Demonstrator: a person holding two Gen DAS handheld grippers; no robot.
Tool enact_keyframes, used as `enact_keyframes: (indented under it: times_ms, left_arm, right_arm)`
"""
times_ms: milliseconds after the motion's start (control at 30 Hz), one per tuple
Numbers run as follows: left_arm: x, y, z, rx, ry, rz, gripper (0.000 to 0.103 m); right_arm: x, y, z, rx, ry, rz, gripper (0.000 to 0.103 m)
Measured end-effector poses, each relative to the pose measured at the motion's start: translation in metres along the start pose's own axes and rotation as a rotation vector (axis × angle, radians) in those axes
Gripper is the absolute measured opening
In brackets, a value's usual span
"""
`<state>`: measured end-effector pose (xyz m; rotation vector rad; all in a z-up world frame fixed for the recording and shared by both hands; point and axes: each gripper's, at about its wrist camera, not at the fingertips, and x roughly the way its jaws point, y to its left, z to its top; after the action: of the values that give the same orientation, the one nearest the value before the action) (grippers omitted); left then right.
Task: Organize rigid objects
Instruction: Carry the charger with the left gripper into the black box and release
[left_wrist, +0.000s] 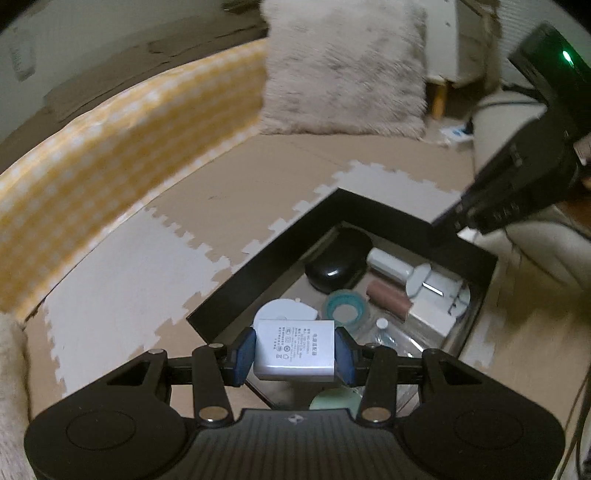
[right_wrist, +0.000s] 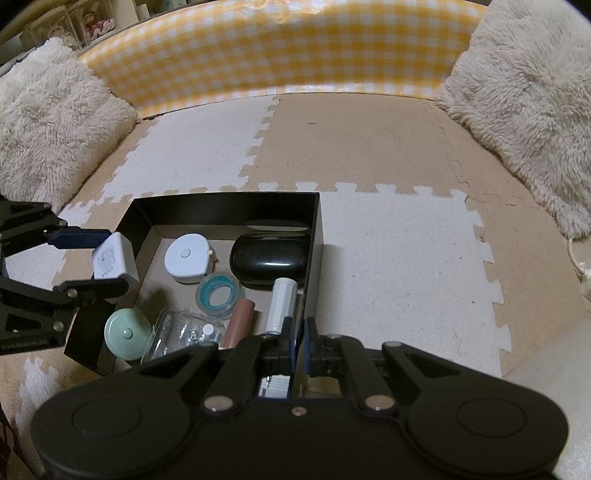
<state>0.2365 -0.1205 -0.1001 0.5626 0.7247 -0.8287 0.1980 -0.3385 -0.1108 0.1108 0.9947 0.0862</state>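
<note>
left gripper (left_wrist: 295, 354) clamps white charger brick (left_wrist: 295, 350) by its flat sides, label up, over the black box's (right_wrist: 225, 206) left wall | right gripper (right_wrist: 300, 343) pinched shut on the box's right wall, probably steadying it for the drop

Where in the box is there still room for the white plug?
The bare floor of the box, between its left wall and the white round case, is free. The right side is crowded around the black case.
</note>
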Motion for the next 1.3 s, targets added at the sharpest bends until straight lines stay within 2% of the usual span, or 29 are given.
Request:
enact_keyframes:
  times_ms: [200,233,267,333,700,833,967,1067,1167,1300]
  left_arm:
    - [0.005,0.0,-0.002,0.087,0.001,-0.024,0.048]
    - [0.005,0.002,-0.002,0.081,0.006,-0.036,0.052]
    - [0.004,0.003,-0.003,0.068,0.014,-0.047,0.062]
    - [0.001,0.004,-0.004,0.053,0.017,-0.052,0.07]
    - [-0.002,-0.003,-0.005,-0.043,0.047,-0.118,0.071]
    - [0.004,0.0,0.001,-0.124,0.034,-0.073,0.071]
    - [0.019,0.004,0.01,-0.222,0.026,-0.013,0.064]
    - [0.035,0.001,0.015,-0.201,0.033,0.065,0.064]
    - [0.051,-0.009,0.016,-0.146,0.072,0.107,0.065]
    - [0.059,-0.015,0.013,-0.101,0.124,0.124,0.066]
  right_arm:
    - [0.0,0.0,0.0,0.0,0.0,0.0,0.005]
    - [0.0,0.0,0.0,-0.001,0.0,-0.001,0.005]
    - [0.0,0.0,0.0,-0.002,0.0,-0.001,0.005]
    - [0.0,0.0,0.0,-0.001,0.0,-0.001,0.005]
    - [-0.001,0.001,0.0,-0.002,0.0,-0.001,0.005]
    - [-0.001,0.002,0.0,-0.005,0.0,-0.005,0.005]
    - [-0.001,0.002,0.0,-0.006,0.001,-0.007,0.005]
    - [-0.001,0.002,0.0,-0.006,0.001,-0.007,0.005]
    - [-0.001,0.002,0.0,-0.005,0.001,-0.005,0.005]
    - [0.0,0.002,0.0,-0.003,0.001,-0.004,0.005]
